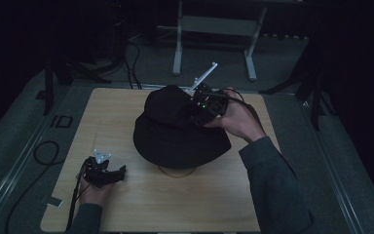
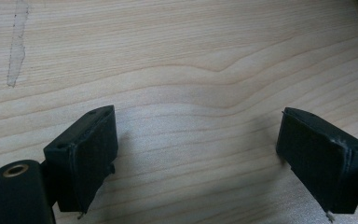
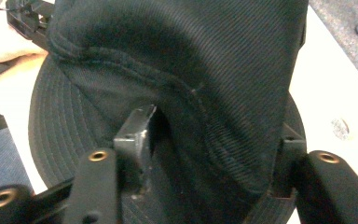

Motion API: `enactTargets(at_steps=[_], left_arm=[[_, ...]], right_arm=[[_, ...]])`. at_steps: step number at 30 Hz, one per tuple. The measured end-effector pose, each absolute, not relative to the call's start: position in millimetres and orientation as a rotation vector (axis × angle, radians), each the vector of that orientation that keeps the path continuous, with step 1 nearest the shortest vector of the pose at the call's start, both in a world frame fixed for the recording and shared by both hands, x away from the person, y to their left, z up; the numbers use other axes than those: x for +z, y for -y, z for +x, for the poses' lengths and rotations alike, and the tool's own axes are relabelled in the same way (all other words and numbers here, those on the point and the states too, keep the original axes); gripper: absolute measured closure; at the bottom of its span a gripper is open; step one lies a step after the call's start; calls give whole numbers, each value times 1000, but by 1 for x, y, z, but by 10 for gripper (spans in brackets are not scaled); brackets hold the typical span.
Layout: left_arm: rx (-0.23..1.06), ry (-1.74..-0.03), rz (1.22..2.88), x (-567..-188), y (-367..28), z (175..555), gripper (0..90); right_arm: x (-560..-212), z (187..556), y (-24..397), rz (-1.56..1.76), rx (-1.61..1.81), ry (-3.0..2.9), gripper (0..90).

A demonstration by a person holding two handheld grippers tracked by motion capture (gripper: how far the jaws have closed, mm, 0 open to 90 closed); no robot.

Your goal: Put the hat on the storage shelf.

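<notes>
- Black cotton-twill bucket hat point(image 1: 177, 129) seated mid-table on pale wooden tabletop point(image 1: 141, 204), crown up, brim spread flat, thin tan ring point(image 1: 177, 171) peeking from under near edge.
- Right gripper point(image 1: 202, 108) at hat's crown, far right side; jaws roughly half open, fold of crown fabric point(image 3: 223, 116) lying between them, left pad looking clear of cloth, so not clamped.
- Left gripper point(image 1: 103, 171) resting low at table's near-left corner, well apart from hat; jaws wide open over bare wood, nothing held.
- Likely handling: light, soft, floppy, non-slip weave; collapses when pinched, not fragile.
- Best hold, by judgement: stitched crown seam or stiffer stitched brim point(image 3: 51, 121), where cloth bunches least.
- No containers visible; hat's hollow interior hidden, contents impossible to tell.
</notes>
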State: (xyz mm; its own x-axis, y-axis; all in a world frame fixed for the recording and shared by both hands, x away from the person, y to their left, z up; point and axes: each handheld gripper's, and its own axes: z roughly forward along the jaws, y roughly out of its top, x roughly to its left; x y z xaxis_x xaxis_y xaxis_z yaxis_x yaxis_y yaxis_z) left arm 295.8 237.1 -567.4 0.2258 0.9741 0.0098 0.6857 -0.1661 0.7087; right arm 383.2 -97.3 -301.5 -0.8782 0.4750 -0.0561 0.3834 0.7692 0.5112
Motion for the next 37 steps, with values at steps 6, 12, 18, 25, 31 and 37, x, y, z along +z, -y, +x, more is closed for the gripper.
enactTargets(at_steps=[6,12,18,25,31,37], left_arm=[[644,-1523,1924,-567,-237,296,130],[644,-1523,1925,-567,-237,296,130],[643,-1523,1925,-567,-237,296,130],[642,-1523,1927,-567,-237,296,130],[643,-1523,1926,-567,-237,296,130],[643,-1523,1926,-567,-237,296,130]], right_arm=[[-298,381,97,694,767,-2743,270],[-298,381,98,720,753,-2702,145],[-297,380,99,725,755,-2689,106],[-292,378,107,723,765,-2667,100],[-288,377,114,737,776,-2657,100],[-287,376,120,741,787,-2657,100]])
